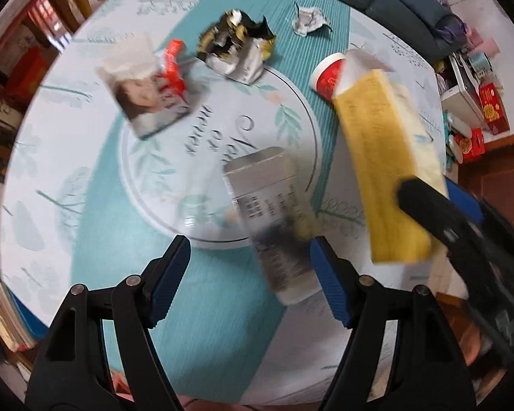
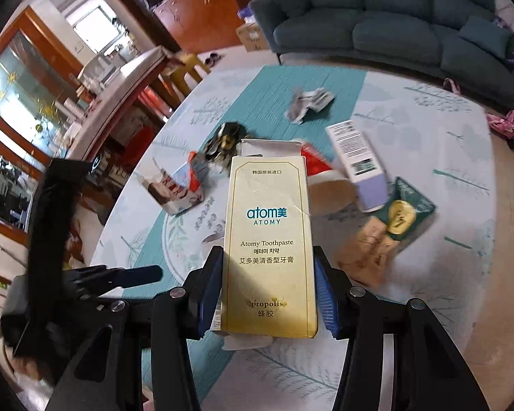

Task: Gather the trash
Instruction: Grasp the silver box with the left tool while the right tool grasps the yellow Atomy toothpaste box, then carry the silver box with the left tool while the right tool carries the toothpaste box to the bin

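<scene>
My right gripper (image 2: 264, 294) is shut on a yellow Atomy toothpaste box (image 2: 269, 239), held upright above the table, with a blue pad on each long side. From the left wrist view the same yellow box (image 1: 383, 157) hangs at the right in the right gripper (image 1: 438, 195). My left gripper (image 1: 250, 243) points down at the table, open and holding nothing. A blurred silver-white box (image 1: 270, 219) lies just beyond its fingers, with its near end beside the right pad (image 1: 329, 281). More litter lies further back.
On the round table with its teal and white cloth (image 1: 85, 205) lie a red cup (image 1: 329, 75), a black-gold wrapper (image 1: 236, 44), crumpled paper (image 1: 308, 19) and a torn carton (image 1: 150, 92). A lilac box (image 2: 356, 161), green packet (image 2: 407, 212) and brown packet (image 2: 370, 250) lie right. A sofa (image 2: 394, 27) stands behind.
</scene>
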Action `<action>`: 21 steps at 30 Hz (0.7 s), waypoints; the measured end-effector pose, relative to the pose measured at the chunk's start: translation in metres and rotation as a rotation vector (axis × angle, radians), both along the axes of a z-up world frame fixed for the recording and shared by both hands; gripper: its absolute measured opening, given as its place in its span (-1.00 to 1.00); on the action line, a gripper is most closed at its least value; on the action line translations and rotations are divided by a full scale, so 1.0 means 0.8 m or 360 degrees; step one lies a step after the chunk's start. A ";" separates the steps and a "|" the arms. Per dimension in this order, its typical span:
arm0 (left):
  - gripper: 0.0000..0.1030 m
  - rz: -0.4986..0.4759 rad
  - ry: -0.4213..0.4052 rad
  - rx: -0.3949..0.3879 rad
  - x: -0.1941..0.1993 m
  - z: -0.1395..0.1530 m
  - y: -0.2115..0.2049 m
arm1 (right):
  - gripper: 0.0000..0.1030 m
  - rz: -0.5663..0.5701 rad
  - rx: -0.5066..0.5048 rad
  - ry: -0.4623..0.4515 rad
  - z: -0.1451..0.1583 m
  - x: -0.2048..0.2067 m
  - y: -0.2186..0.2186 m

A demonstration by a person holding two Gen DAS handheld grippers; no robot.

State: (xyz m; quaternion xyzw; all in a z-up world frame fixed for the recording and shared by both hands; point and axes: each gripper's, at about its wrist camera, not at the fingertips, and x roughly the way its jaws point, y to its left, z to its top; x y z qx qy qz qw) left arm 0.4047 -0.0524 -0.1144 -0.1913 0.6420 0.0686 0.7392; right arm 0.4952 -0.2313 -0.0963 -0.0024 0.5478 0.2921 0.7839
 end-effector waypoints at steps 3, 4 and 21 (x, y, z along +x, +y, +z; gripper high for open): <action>0.36 0.0050 0.0047 -0.0024 0.014 -0.015 -0.004 | -0.04 -0.0044 0.0040 0.0020 -0.003 -0.001 -0.018; 0.36 0.0068 0.0064 -0.0032 0.019 -0.020 -0.006 | -0.04 -0.0060 0.0056 0.0026 -0.004 -0.001 -0.023; 0.36 0.0172 0.0268 -0.0101 0.058 -0.087 -0.028 | -0.04 -0.0146 0.0134 0.0078 -0.020 -0.006 -0.043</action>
